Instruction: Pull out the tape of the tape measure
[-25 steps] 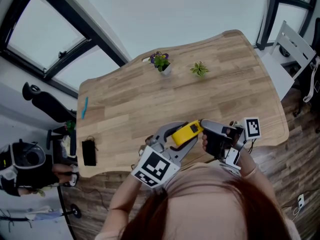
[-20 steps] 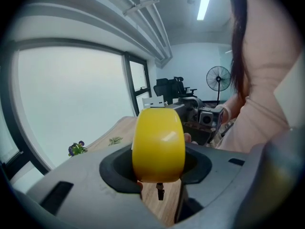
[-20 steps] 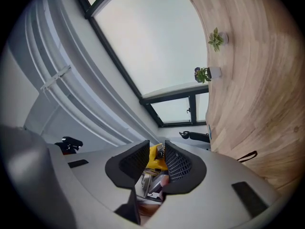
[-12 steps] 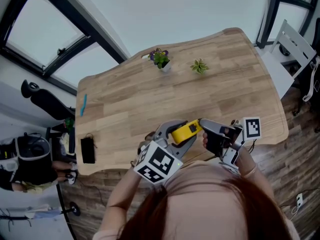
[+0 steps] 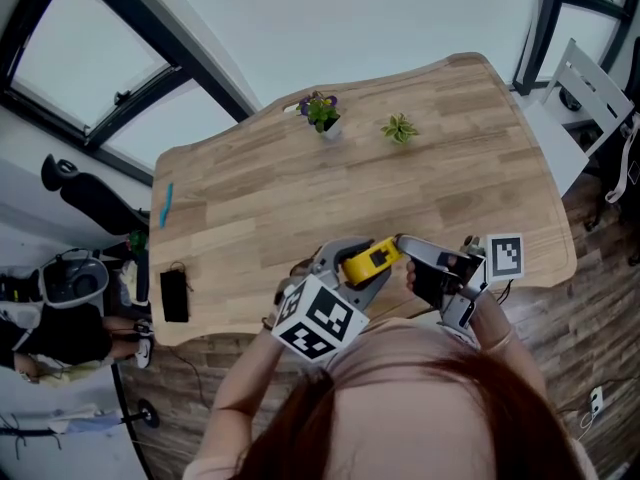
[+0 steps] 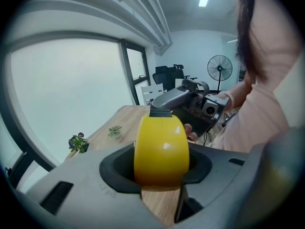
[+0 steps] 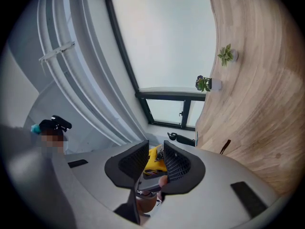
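Yellow plastic, the tape measure [image 6: 161,149] sat gripped across its case between the jaws of the left gripper [image 5: 347,271], held up over the near edge of the wooden table [image 5: 450,168] and not resting on it. No length of tape showed outside the case in any view, so the pull itself looked not yet begun; only the holding step seemed done.

The right gripper [image 5: 403,244] came in from the other side, its tip right at the case's upper front end. Its own view showed the jaws a narrow gap apart, with the yellow case visible through that gap and nothing pinched between the pads. Whether the tape's end hook lay within reach could not be made out. What was left, judging from this, was to close on the tape's end and draw the two grippers apart.

The left gripper tilted downward toward the tabletop, its marker cube nearest the person. The right gripper lay closer to level, aimed across at the left one.
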Demonstrator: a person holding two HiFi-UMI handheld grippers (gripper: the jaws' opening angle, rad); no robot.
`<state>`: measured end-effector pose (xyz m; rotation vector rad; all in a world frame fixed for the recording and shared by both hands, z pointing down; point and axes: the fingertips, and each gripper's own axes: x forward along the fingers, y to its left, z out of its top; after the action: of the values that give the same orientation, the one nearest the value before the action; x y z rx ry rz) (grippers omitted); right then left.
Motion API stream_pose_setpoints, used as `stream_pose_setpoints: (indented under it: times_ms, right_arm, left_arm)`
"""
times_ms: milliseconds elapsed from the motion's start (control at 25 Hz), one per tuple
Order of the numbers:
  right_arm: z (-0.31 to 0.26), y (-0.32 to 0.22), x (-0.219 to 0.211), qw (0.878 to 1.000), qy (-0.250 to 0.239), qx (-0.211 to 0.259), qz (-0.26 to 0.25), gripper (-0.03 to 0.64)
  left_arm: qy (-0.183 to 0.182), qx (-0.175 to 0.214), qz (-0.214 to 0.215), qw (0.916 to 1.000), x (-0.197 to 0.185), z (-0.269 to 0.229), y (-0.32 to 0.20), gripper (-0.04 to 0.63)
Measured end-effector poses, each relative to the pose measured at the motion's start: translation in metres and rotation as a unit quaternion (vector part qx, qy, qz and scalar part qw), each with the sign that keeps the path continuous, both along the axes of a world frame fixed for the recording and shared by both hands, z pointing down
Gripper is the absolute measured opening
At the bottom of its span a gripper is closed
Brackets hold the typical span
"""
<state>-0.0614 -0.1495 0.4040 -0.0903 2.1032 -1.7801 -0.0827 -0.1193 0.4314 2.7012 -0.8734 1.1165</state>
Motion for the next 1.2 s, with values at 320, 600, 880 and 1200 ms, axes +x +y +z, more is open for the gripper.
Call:
stream_pose_setpoints:
  times_ms: [320, 600, 880, 1200]
  right_arm:
    - [0.0, 0.002, -0.001, 0.999, 0.027, 0.028, -0.004, 0.087]
    - [0.01, 0.008, -0.005, 0.986, 0.134, 0.095, -0.003, 0.066]
    - [0.012, 0.007, -0.003, 0.977, 0.173, 0.124, 0.002, 0.046]
    - [0.01, 0.005, 0.003, 0.982, 0.152, 0.11, 0.02, 0.039]
  left_arm:
    - [-0.025, -0.019, 0.0, 0.9995, 0.0, 0.011, 0.001, 0.175]
    - [-0.048, -0.031, 0.0, 0.9984, -0.001, 0.022, 0.006, 0.175]
    - [-0.055, -0.022, 0.0, 0.9983, -0.001, 0.021, 0.004, 0.175]
    - [-0.074, -0.029, 0.007, 0.9968, -0.001, 0.028, 0.004, 0.173]
